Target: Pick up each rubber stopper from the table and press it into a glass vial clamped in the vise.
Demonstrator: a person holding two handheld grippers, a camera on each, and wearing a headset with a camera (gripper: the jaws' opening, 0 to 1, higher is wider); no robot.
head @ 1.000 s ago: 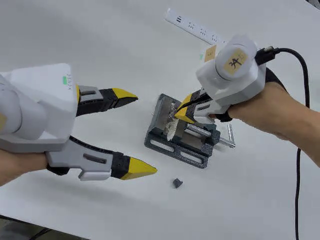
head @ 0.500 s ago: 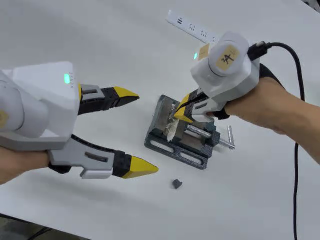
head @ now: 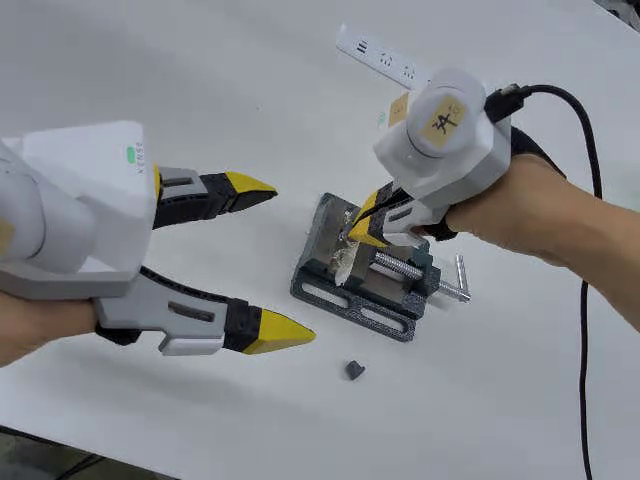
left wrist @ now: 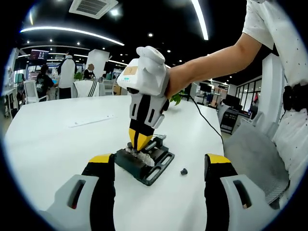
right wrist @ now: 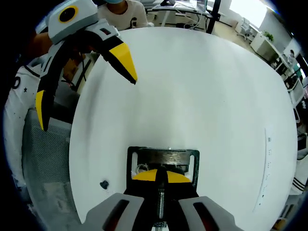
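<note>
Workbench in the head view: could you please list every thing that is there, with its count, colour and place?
table: one, white, under everything
vise: one, dark grey, middle of the table
glass vials: clear, clamped in the vise; count unclear
rubber stopper: one, dark, on the table on the person's side of the vise, apart from it
power strip: one, white, far side of the table
cable: one, black, runs from the right tongs
left tongs: white and black, yellow tips, open, left of the vise
right tongs: same colours, shut, tips at the vials
left hand, right hand: one on each tongs
</note>
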